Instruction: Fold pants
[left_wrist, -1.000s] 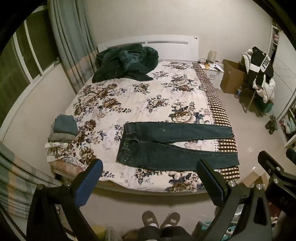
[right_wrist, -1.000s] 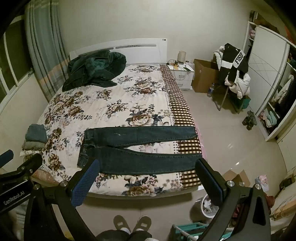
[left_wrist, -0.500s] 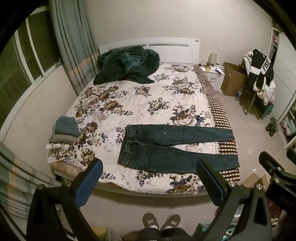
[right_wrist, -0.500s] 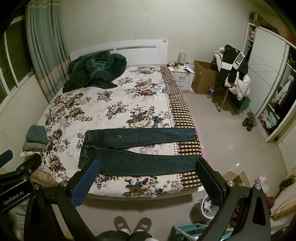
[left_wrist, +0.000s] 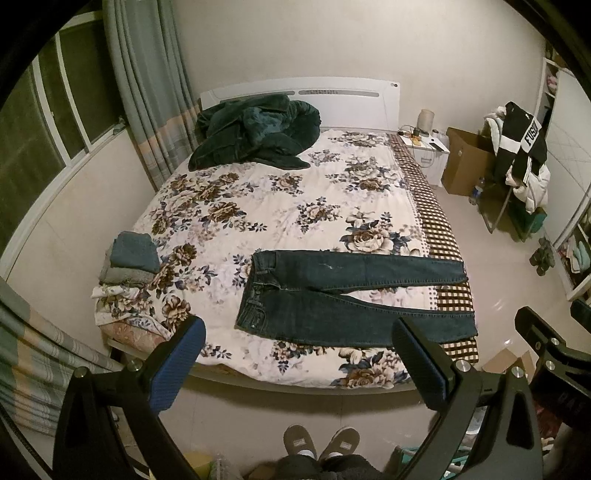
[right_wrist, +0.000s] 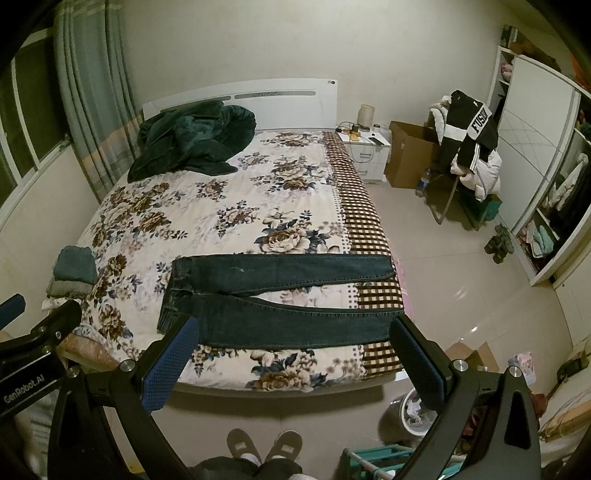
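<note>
Dark blue jeans (left_wrist: 332, 291) (right_wrist: 273, 295) lie flat on the floral bedspread (left_wrist: 258, 206) near the bed's foot, waist to the left, both legs stretched right and slightly apart. My left gripper (left_wrist: 295, 354) hangs open above the floor short of the bed, blue pads wide apart, holding nothing. My right gripper (right_wrist: 295, 354) is likewise open and empty, in front of the near leg. The right gripper's body shows at the left wrist view's right edge.
A stack of folded clothes (left_wrist: 129, 262) sits at the bed's left corner. A dark green coat (left_wrist: 255, 133) is heaped by the headboard. Slippered feet (left_wrist: 321, 443) stand on the tiled floor below. A chair with clothes (right_wrist: 465, 147), cardboard box and nightstand stand right of the bed.
Both views have tilted up a little, so the bed and jeans sit lower in frame. Both grippers stay open; the jeans have not moved.
</note>
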